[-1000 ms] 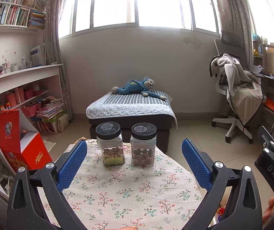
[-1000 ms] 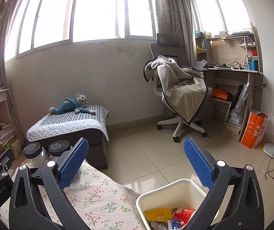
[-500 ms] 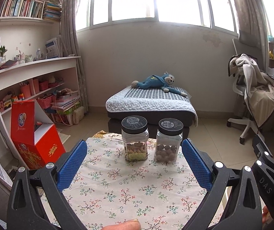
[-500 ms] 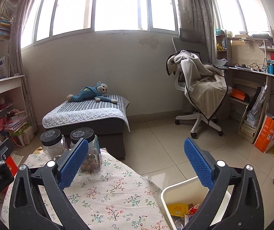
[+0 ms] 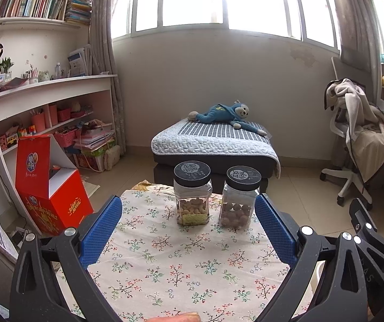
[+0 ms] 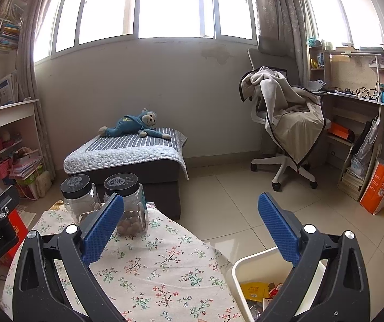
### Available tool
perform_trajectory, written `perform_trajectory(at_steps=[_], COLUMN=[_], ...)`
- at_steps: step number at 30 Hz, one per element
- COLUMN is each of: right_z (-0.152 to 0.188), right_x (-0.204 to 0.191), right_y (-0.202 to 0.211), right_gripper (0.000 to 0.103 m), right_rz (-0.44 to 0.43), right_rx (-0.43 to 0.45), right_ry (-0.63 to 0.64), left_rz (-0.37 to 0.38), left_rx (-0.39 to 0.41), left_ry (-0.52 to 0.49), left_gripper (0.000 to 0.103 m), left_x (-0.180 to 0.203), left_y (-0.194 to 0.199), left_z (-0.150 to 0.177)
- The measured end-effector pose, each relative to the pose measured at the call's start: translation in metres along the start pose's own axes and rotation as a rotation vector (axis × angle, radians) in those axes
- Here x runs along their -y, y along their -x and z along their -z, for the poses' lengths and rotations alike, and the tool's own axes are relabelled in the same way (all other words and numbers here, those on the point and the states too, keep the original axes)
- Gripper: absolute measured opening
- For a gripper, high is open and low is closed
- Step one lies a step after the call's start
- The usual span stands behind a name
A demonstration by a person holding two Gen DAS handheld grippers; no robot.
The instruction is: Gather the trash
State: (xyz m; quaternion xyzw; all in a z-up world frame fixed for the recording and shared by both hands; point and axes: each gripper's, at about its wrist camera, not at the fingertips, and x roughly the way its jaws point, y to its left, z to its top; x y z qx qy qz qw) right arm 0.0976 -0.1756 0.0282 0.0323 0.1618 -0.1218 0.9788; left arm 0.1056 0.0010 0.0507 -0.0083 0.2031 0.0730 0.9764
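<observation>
My left gripper [image 5: 189,226] is open over the floral tablecloth [image 5: 170,263], nothing between its blue pads. Two black-lidded jars stand at the table's far end: a nut jar [image 5: 192,193] and a jar of brown balls [image 5: 238,197]. My right gripper [image 6: 190,230] is open too, held above the table's right edge. Below its right finger stands a white bin [image 6: 248,264] holding yellow and red wrappers [image 6: 255,291]. No loose trash shows on the cloth. Part of the right gripper [image 5: 374,244] appears at the right edge of the left wrist view.
A red gift box [image 5: 48,185] stands left of the table by white shelves [image 5: 47,99]. Beyond the table is a low bed [image 5: 213,145] with a blue plush monkey [image 5: 226,114]. A draped office chair [image 6: 285,126] and desk [image 6: 358,112] stand to the right. A fingertip [image 5: 175,317] shows at the bottom.
Both views have swung leftward: the jars and table now sit more central, the bin has slid toward the right view's lower right corner. Both grippers stayed open.
</observation>
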Motion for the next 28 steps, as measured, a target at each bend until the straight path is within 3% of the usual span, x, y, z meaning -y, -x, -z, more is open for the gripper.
perform_trajectory(at_steps=[28], right_z=[0.0014], right_x=[0.002], right_y=[0.0002], right_gripper=[0.096], right_rz=[-0.001], right_rx=[-0.006], right_ry=[-0.012], left_rz=[0.014], left_rx=[-0.015], left_ry=[-0.002], left_gripper=[0.096], left_x=[0.0069], left_y=[-0.0017], left_z=[0.0029])
